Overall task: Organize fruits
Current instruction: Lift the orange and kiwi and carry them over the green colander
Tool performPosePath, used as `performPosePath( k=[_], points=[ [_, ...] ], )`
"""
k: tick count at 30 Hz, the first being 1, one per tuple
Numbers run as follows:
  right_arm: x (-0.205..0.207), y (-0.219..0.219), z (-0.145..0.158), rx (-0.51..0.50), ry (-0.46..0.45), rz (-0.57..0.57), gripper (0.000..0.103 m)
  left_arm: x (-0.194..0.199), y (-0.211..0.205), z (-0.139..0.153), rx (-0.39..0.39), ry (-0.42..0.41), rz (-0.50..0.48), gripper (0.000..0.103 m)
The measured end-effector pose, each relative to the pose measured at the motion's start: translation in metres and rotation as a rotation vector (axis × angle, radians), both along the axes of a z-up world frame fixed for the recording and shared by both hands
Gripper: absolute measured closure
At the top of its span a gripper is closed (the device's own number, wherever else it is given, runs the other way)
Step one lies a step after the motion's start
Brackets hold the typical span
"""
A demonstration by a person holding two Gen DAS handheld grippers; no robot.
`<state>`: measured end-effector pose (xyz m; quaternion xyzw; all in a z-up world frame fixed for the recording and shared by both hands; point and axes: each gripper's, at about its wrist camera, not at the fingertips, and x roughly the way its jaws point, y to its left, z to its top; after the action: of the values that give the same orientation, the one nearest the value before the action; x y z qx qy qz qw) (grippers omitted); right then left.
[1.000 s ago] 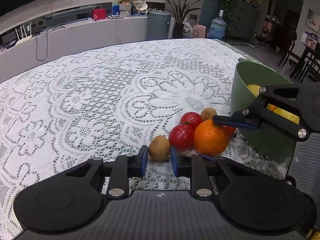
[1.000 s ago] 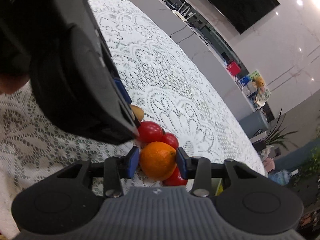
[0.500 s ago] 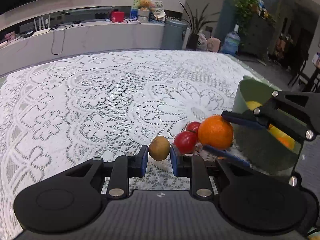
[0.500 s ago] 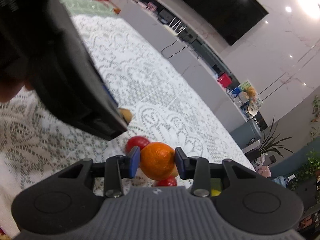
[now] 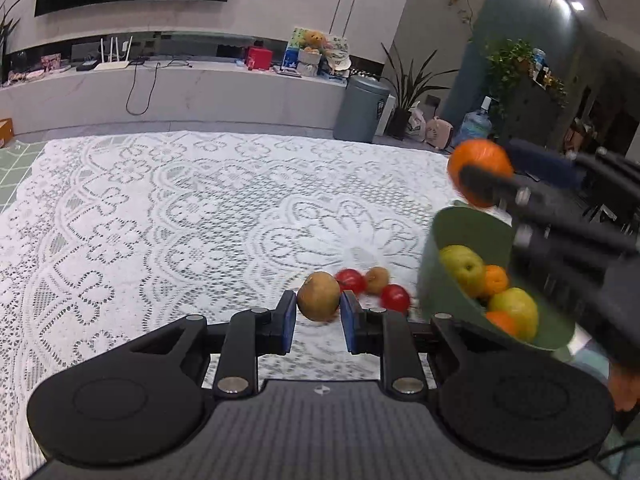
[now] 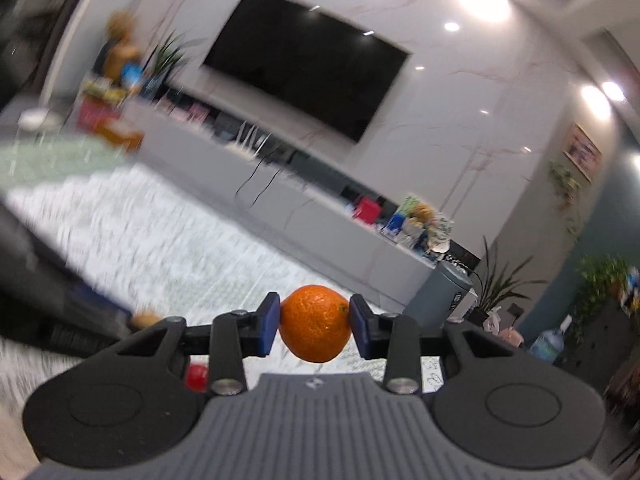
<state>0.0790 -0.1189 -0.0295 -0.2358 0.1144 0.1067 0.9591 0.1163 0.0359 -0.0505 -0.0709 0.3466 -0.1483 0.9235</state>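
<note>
Above a table spread with a white lace cloth (image 5: 152, 216), my left gripper (image 5: 318, 316) clamps a brown kiwi (image 5: 319, 296) between its 2 blue pads, the fruit lifted clear of the cloth. My right gripper (image 6: 315, 322) grips an orange (image 6: 315, 322) at both sides, its blue pads pressed flat against the peel; in the left wrist view that same orange (image 5: 478, 172) hangs in the air above the far rim of the green bowl (image 5: 440, 288), with the right gripper's dark fingers (image 5: 492, 184) crossing in front of it. The bowl, tilted in this view, holds 2 yellow-green fruits (image 5: 464, 268) and at least 2 small orange ones (image 5: 496, 278). Just left of the bowl, on the cloth, lie 2 red tomatoes (image 5: 394, 296) with a second kiwi (image 5: 377, 279) between them, all close together and just behind the kiwi I hold. The right wrist view is blurred along its left side, where a red fruit (image 6: 197, 376) shows under my finger. Beyond the table stand a long grey counter (image 5: 200, 96), a dark wall screen (image 6: 304, 60) and a grey bin (image 5: 362, 108).
</note>
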Motion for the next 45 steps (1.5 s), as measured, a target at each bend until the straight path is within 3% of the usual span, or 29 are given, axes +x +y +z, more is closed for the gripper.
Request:
performPosePath(
  k=[11,12,13,14,20,24,30,32,33,34,38,45],
  points=[
    [-0.024,-0.075,0.060,0.279,-0.017,-0.122,0.071,-0.021,-0.056,0.039,0.009,-0.077,-0.092,0.077],
    [-0.024,-0.083,0.063,0.298,-0.002,-0.136,0.076,-0.022,-0.063,0.042,0.004,-0.083,-0.106,0.077],
    [-0.024,-0.091,0.065,0.319,0.016,-0.149,0.099,-0.022,-0.068,0.045,-0.001,-0.086,-0.118,0.077],
    [-0.024,-0.099,0.067,0.340,0.034,-0.166,0.103,-0.022,-0.074,0.047,-0.005,-0.088,-0.127,0.077],
    [-0.001,-0.135,0.046,0.414,0.285,-0.245,0.102,-0.009,-0.111,0.040,0.016,-0.044,-0.180,0.077],
    [0.012,-0.172,0.020,0.602,0.491,-0.257,0.102,-0.007,-0.115,0.028,0.013,-0.028,-0.197,0.077],
    [0.021,-0.192,0.011,0.764,0.579,-0.255,0.096,-0.004,-0.116,0.021,0.028,-0.002,-0.204,0.077],
    [0.021,-0.193,0.013,0.772,0.597,-0.244,0.088,-0.004,-0.117,0.020,0.036,0.002,-0.210,0.077],
    [0.023,-0.194,0.013,0.780,0.620,-0.236,0.078,-0.003,-0.117,0.020,0.039,0.004,-0.215,0.077],
    [0.025,-0.193,0.012,0.790,0.656,-0.227,0.071,-0.004,-0.118,0.020,0.041,0.004,-0.218,0.077],
    [0.031,-0.196,0.005,0.846,0.820,-0.227,0.067,-0.002,-0.122,0.018,0.053,0.008,-0.227,0.077],
    [0.037,-0.177,-0.011,0.656,0.906,-0.284,0.060,-0.003,-0.124,0.018,0.063,0.000,-0.238,0.077]
  ],
)
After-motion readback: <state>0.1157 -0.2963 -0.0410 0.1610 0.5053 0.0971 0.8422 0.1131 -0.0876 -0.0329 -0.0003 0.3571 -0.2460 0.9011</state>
